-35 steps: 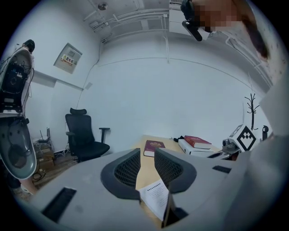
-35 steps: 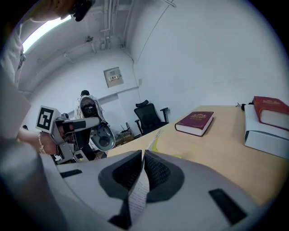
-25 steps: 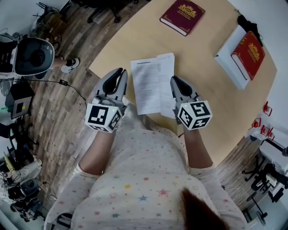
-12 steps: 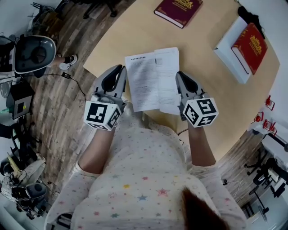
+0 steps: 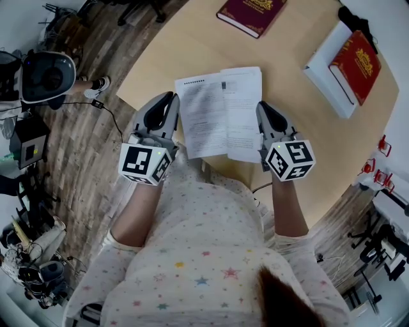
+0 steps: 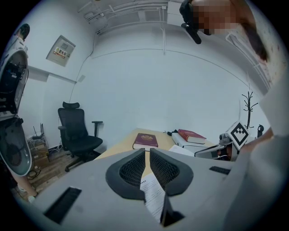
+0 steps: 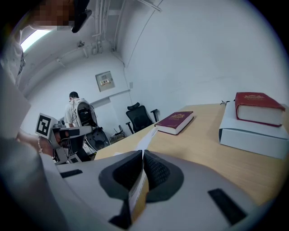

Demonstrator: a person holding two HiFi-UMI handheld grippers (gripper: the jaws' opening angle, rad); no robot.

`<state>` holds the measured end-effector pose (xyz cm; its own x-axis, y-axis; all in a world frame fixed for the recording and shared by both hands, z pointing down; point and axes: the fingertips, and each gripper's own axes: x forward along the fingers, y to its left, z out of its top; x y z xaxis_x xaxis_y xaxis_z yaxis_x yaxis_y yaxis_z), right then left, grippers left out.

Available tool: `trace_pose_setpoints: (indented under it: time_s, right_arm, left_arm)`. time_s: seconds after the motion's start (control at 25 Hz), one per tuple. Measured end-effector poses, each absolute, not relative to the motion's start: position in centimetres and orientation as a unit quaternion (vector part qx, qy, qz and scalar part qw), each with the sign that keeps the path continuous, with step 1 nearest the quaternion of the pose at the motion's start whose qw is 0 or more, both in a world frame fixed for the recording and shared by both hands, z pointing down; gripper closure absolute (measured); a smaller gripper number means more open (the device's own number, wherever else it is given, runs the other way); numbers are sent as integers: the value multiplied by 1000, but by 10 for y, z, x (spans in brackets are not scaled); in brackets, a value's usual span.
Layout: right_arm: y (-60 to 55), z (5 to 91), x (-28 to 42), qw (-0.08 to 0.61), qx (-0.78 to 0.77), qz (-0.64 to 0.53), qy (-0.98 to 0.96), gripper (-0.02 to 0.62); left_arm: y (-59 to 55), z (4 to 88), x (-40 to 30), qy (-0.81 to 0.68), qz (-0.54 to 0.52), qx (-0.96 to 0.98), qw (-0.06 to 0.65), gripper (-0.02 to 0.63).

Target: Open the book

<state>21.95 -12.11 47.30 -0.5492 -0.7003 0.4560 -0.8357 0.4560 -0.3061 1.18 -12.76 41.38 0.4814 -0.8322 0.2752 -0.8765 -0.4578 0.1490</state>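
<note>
A thin book (image 5: 218, 115) of white printed pages is held spread open over the near edge of the wooden table (image 5: 307, 128). In the head view my left gripper (image 5: 168, 102) is shut on the book's left page edge. My right gripper (image 5: 262, 110) is shut on the right-hand pages. The left gripper view shows a printed page (image 6: 155, 200) pinched between the jaws of the left gripper (image 6: 147, 155). In the right gripper view the stacked page edges and a tan cover (image 7: 138, 189) sit clamped in the right gripper (image 7: 142, 157).
A maroon hardback (image 5: 251, 14) lies at the table's far side. A red hardback (image 5: 356, 60) rests on a white box (image 5: 323, 70) at the far right. A black office chair (image 6: 76, 135) stands beside the table. A person (image 7: 79, 113) stands in the background.
My right gripper has moved to the right with its pages, so the book lies spread wider. The left gripper has hardly moved.
</note>
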Motion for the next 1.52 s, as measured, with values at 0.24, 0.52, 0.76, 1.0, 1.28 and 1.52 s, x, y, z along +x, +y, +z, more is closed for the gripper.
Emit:
trace_pose_setpoints:
  time_s: [0.24,0.52,0.76,1.0,1.28,1.52]
  right_arm:
    - [-123,476,233,142,461,246,-841,581]
    - [-126,483,258,166,472,232,-834,578]
    - [-130,494,278,168,472,240,-832,575]
    - [-132,511,290,188,472,240,-827,572]
    - [-133,535,300,235,474,222,-819,583]
    - [-140,549,312,248,493,224,-803,586]
  left_arm:
    - [-128,417,14,-500,87,851,138,568]
    - [-130,421,15,-497,95,851,139,568]
    - [-131,422,21,-494,97,853,140,568]
    - [-132,422,23,-497,99,851,139,568]
    - [-132,425,22,-502,104,847,141,568]
    - [-132,427,23,-504,106,845,143,568]
